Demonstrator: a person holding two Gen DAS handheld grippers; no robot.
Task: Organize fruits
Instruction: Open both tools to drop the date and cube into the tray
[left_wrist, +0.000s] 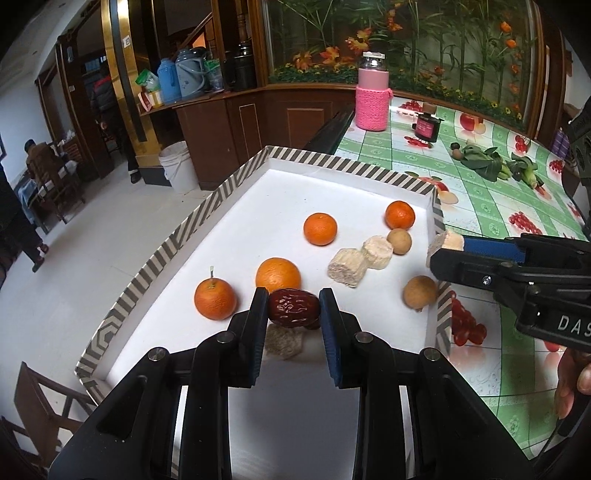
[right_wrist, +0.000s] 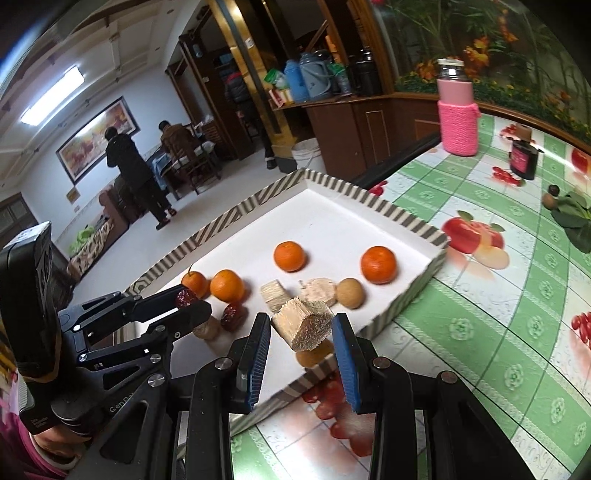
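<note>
- The left tool (left_wrist: 293, 308) is clenched on a red date (left_wrist: 293, 307), held above the tray (left_wrist: 347, 164) near its front edge.
- The right tool (right_wrist: 301, 332) grips a sugarcane chunk (right_wrist: 303, 323) over the tray's right rim.
- Best to lower each beside its own kind in the tray, then let go gently.
</note>
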